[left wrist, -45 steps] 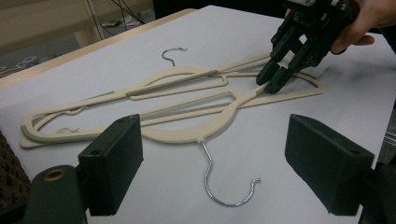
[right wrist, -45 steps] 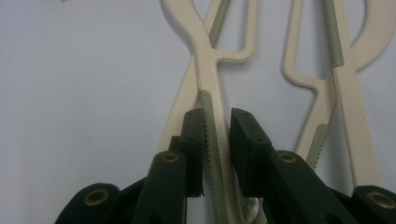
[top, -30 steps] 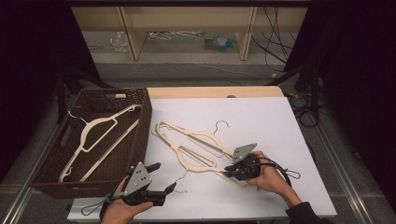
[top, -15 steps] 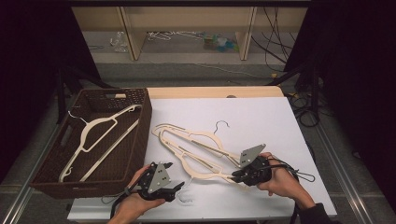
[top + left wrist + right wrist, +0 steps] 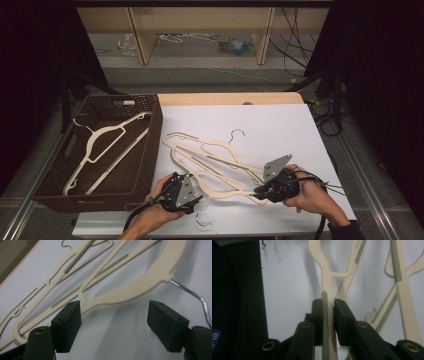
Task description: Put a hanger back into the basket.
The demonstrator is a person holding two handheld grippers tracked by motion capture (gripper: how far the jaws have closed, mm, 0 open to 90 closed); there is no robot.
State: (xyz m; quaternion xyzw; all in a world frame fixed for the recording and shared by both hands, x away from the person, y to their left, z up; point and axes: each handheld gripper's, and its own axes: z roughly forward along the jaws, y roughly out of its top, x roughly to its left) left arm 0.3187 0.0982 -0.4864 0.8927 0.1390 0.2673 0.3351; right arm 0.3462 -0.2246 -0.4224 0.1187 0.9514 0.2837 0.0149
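High view: two cream plastic hangers lie tangled on the white sheet that covers the table, toward its near edge, and the near hanger (image 5: 235,187) is the one in hand. Its right arm is clamped in the right gripper (image 5: 260,190), whose jaws, in the right gripper view, are pressed together on the ribbed grey strip of that arm (image 5: 325,315). The left gripper (image 5: 196,200) hovers near the sheet's near-left corner with its jaws apart; they have just been closing a little, with nothing yet between them. In the left gripper view the curved shoulder of the near hanger (image 5: 140,282) and its wire hook (image 5: 197,298) lie just beyond the open pads.

The step appears to be freeing this hanger from the far hanger (image 5: 200,147), whose arms cross it. Doing it well likely means bringing the left jaws onto the curved shoulder close to the hook, so the hanger is held at two points and kept level, then drawing it clear slowly, watching that neither hook snags the other frame.

At the table's left edge stands a brown wicker basket (image 5: 150,150). Inside it lies one more cream hanger (image 5: 107,145), flat on the bottom, its hook toward the basket's far-left corner. The rest of the basket floor is bare, leaving room for more.
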